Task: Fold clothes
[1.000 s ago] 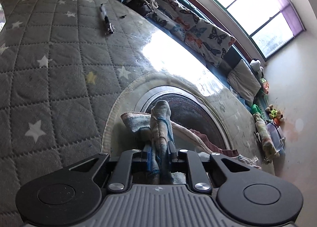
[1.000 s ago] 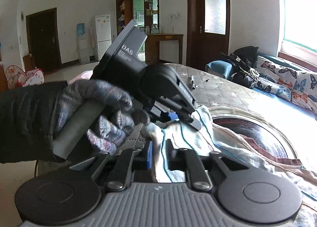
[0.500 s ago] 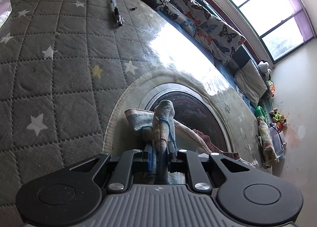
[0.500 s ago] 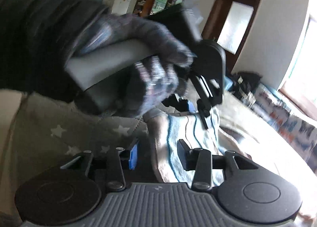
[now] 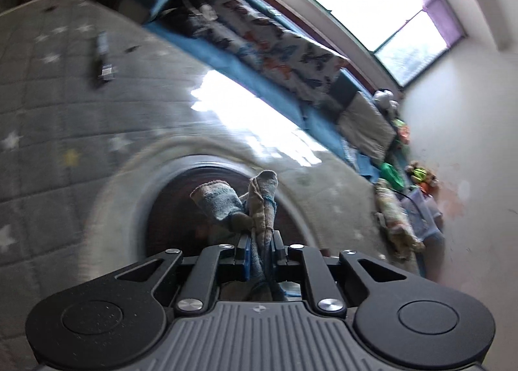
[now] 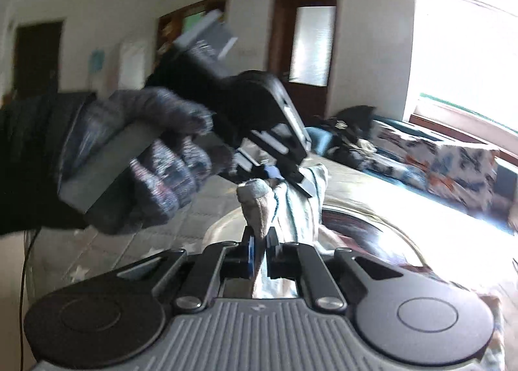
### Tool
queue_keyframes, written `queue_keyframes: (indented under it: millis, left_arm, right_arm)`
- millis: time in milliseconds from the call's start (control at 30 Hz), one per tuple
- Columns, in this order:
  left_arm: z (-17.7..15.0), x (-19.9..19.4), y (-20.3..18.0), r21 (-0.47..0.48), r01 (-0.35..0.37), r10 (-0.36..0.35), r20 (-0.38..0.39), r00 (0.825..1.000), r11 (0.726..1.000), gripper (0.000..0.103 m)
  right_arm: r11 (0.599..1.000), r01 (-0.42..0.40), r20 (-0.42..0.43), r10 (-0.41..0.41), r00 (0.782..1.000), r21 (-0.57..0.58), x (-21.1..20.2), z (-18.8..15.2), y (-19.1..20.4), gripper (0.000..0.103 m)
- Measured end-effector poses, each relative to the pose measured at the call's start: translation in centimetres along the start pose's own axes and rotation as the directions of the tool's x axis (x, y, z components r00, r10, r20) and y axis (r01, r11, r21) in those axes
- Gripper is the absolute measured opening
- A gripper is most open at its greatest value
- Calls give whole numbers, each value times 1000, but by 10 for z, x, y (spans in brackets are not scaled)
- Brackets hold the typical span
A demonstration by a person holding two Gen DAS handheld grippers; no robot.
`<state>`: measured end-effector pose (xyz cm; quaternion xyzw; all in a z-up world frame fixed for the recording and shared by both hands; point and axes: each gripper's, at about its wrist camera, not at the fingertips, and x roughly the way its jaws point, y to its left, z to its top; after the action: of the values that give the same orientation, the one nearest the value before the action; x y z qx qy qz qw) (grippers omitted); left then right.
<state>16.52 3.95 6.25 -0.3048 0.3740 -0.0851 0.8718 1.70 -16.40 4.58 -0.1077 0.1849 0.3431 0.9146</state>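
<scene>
- Cloth edges are pinched by both tools: the left gripper (image 5: pixel 260 243) is closed on a bunched fold of the striped garment (image 5: pixel 262 205), and the right gripper (image 6: pixel 259 243) is closed on another corner of the same garment (image 6: pixel 259 205).
- The garment hangs up from the jaws, above the round glass tabletop (image 5: pixel 129 170), which lies on the grey star-quilted cover (image 5: pixel 42 111). I judge it is lifted so that the fabric can fall straight before a fold.
- In the right view, the gloved left hand (image 6: pixel 155 157) holds its tool tilted down onto the cloth, very near the right one. The two grips seem to be close together so that the corners can be matched.
- A dark pen-like object (image 5: pixel 103 60) lies well apart on the cover; its kind is blurred.
- The fold looks to be at an early stage, not yet laid flat.
</scene>
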Motion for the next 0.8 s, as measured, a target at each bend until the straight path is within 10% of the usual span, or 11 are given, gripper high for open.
queue_keyframes:
  millis: [800]
  left_arm:
    - [-72, 100, -164, 234, 85, -59, -116, 991, 968, 10]
  right_arm:
    - [840, 260, 10, -301, 954, 476, -110, -81, -144, 5]
